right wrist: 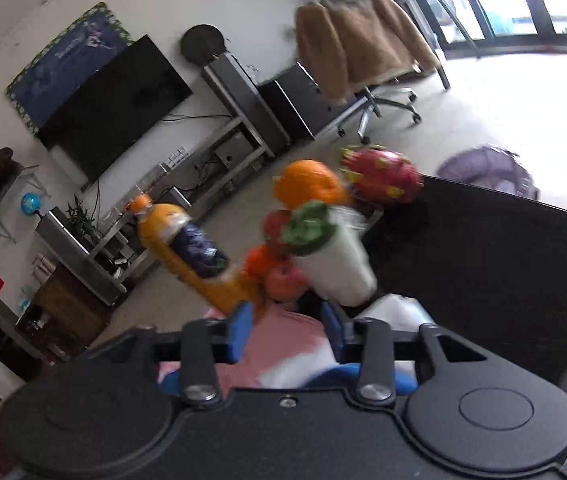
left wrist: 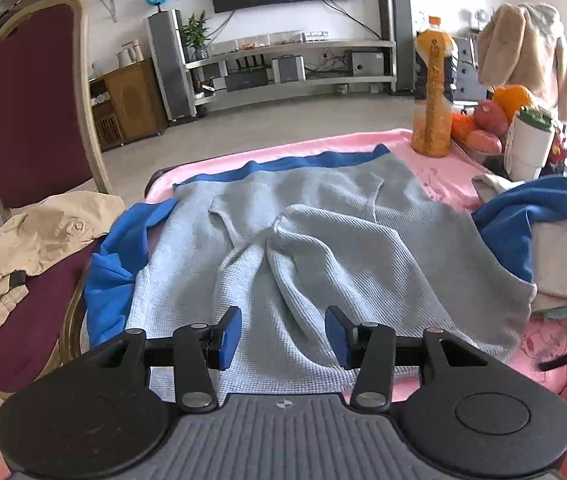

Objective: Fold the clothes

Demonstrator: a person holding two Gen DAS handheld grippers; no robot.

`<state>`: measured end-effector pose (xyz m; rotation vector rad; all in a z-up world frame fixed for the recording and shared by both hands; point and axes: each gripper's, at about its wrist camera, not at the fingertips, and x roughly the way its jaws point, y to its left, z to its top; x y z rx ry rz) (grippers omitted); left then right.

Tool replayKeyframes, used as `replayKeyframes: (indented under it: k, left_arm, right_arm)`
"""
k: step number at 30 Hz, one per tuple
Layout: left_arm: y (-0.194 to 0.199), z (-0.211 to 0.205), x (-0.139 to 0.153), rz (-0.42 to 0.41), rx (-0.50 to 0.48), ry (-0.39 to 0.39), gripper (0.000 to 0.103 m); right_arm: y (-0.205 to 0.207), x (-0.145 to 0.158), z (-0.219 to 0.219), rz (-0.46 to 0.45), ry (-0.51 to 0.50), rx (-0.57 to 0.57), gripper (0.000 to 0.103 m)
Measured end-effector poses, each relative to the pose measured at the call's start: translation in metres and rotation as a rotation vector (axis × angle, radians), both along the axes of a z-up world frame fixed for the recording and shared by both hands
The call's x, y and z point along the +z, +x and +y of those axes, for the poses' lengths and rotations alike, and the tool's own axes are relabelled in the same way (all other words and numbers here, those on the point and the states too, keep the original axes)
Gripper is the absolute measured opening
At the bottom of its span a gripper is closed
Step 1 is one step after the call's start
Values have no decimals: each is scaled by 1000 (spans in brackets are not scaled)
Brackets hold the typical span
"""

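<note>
Both grippers, left (left wrist: 283, 330) and right (right wrist: 287, 330), stand parted and empty; recommend regrasping the grey waffle-knit sweater (left wrist: 323, 240) at its hem, evenly.

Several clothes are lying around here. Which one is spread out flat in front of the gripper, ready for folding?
The grey waffle-knit sweatshirt with blue trim, lying on the pink cloth. The beige garment is crumpled on the maroon chair, and the tan fleece jacket hangs over another chair.

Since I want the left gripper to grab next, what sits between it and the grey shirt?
Nothing visible. The left gripper hangs open right above the grey shirt, with only air between its blue pads and the cloth.
</note>
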<state>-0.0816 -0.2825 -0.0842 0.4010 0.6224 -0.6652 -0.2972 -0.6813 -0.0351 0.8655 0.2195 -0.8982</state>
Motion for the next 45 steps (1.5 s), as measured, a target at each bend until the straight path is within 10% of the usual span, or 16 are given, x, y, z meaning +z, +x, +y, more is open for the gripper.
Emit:
replayKeyframes:
  k: [9, 13, 23, 25, 29, 31, 38, 45]
  left_arm:
    - [-17, -32, -3, -1, -62, 41, 47]
    - [-21, -35, -6, -6, -69, 62, 47]
    - [-22, -31, -10, 17, -46, 64, 47]
    - [-21, -29, -10, 24, -42, 57, 47]
    - [-17, -22, -5, 33, -26, 28, 47]
    - [-15, -18, -1, 33, -17, 10, 47]
    - [-11, 2, 11, 29, 8, -56, 47]
    - [-3, 29, 18, 42, 30, -127, 47]
  right_arm:
    - [-80, -68, 0, 90, 158, 64, 58]
    - [-79, -80, 10, 65, 98, 132, 81]
    - [4, -75, 48, 568, -189, 410, 93]
    - [16, -80, 51, 647, -205, 423, 84]
    - [29, -83, 59, 809, -275, 401, 7]
    - [33, -79, 63, 863, -304, 373, 6]
    - [22, 33, 91, 567, -475, 187, 5]
    - [23, 125, 140, 292, -465, 248, 5]
